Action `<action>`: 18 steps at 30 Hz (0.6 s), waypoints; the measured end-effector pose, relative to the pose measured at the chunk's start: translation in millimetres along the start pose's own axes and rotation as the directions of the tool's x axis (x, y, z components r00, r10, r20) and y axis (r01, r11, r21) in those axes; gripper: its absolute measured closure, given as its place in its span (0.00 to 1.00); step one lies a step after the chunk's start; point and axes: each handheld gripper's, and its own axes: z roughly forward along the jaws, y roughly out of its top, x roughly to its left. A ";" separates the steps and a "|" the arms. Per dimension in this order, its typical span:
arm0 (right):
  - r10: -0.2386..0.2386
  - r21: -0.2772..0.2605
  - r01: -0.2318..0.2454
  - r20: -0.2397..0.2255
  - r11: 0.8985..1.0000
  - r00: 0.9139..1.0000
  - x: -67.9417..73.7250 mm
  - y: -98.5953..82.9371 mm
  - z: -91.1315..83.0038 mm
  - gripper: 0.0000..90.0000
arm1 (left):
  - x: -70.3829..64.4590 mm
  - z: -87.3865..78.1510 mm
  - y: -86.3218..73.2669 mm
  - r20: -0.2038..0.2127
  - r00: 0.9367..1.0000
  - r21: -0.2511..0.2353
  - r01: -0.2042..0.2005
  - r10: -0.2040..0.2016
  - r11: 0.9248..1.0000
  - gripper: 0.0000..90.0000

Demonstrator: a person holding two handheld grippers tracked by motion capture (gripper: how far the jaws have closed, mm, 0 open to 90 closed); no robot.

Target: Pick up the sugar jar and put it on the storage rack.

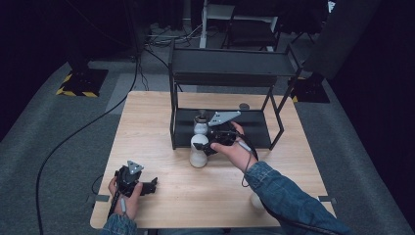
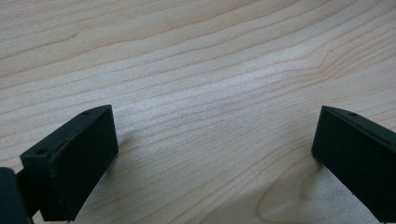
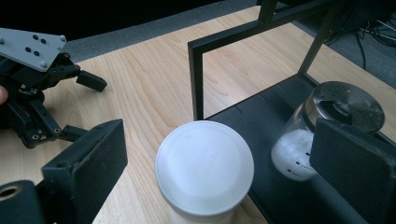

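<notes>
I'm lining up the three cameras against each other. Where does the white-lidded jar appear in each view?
High view: white-lidded jar stands at centre, on the table by the black rack's front left leg.
Left gripper view: bare wooden tabletop between open jaws.
Right gripper view: bottom centre, between open jaws.
Shared landmark: that rack leg.

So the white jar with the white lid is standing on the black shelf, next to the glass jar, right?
Not quite. The white jar stands on the wooden table, just in front of the black shelf. The glass jar alone is on the shelf. The right gripper view shows it, with the right gripper open around the white jar.
</notes>
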 end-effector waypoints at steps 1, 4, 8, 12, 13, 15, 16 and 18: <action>0.001 0.000 -0.001 -0.003 1.000 1.000 -0.1 -0.4 1.3 0.04 | 0.0 0.0 0.0 0.000 1.000 0.000 0.000 0.000 1.000 0.00; 0.005 0.000 -0.005 -0.007 1.000 1.000 1.0 -2.3 5.3 0.04 | 0.0 0.0 0.0 0.000 1.000 0.000 0.000 0.000 1.000 0.00; 0.005 0.006 -0.005 -0.008 1.000 1.000 2.8 -4.3 9.7 0.05 | 0.0 0.0 0.0 0.000 1.000 0.000 0.000 0.000 1.000 0.00; 0.012 0.007 -0.012 -0.009 1.000 1.000 1.7 -7.6 14.3 0.05 | 0.0 0.0 0.0 0.000 1.000 0.000 0.000 0.000 1.000 0.00; 0.014 0.009 -0.014 -0.010 1.000 1.000 1.5 -8.1 15.5 0.06 | -0.1 0.0 0.0 0.000 1.000 0.000 0.001 -0.001 1.000 0.00; 0.014 0.014 -0.014 -0.011 1.000 1.000 1.4 -9.0 18.4 0.07 | -0.1 0.0 0.0 0.000 1.000 0.000 0.001 -0.001 1.000 0.00; 0.013 0.017 -0.013 -0.011 1.000 1.000 1.3 -9.3 19.6 0.08 | -0.1 0.0 -0.1 0.000 1.000 0.000 0.001 -0.001 1.000 0.00; 0.019 0.022 -0.019 -0.008 1.000 1.000 1.2 -10.2 21.9 0.09 | -0.1 0.0 -0.1 0.000 1.000 0.000 0.001 -0.001 1.000 0.00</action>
